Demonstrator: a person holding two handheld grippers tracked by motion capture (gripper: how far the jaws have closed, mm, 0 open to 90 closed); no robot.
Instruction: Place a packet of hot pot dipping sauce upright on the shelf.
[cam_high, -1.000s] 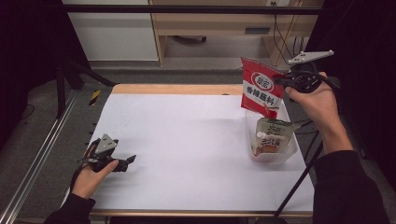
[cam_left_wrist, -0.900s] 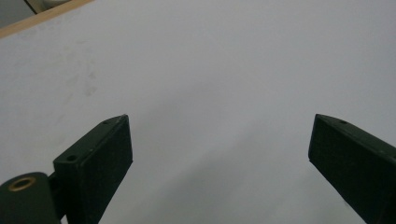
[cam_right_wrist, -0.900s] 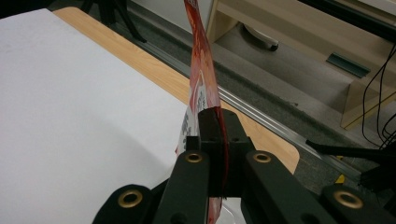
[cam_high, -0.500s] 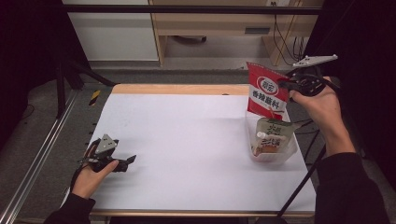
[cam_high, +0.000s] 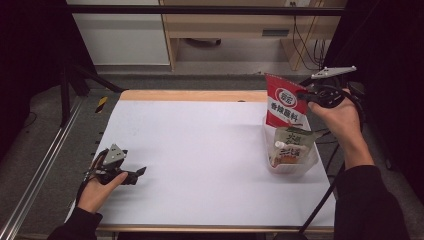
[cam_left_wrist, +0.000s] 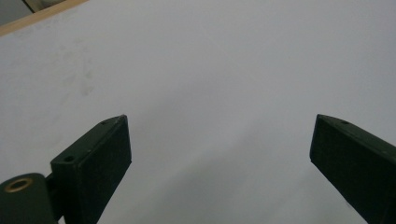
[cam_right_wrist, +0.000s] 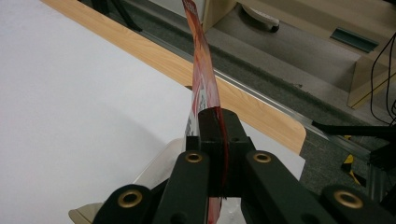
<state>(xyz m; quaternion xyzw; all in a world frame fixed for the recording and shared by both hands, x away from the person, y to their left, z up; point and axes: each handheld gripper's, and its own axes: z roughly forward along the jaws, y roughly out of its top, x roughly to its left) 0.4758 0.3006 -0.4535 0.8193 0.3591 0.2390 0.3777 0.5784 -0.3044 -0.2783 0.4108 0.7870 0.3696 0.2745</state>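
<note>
High view puts your right gripper (cam_high: 303, 95) at the far right edge of the table (cam_high: 200, 150), its jaws pressed together on the upper right edge of a red packet (cam_high: 286, 104). That packet hangs below and to the left of the gripper, long axis close to upright, its lower end just above or dipping into the clear tub (cam_high: 295, 167) directly underneath; I cannot tell whether it touches anything yet. A pale pouch (cam_high: 290, 145) with a white cap already stands in that tub, leaning a little, right under the red packet. So the coming move turns on one thing, as I judge it: the tub lies straight down from your right gripper, and the packet must go in edge-first beside the pouch without folding over it.

From the right gripper view the packet (cam_right_wrist: 201, 84) is a thin, glossy sheet, curving slightly as it rises out of the closed jaws, red with white print and likely floppy.

Your left gripper (cam_high: 131, 175) rests low at the near left, well apart from the tub, jaws spread with nothing between them.
</note>
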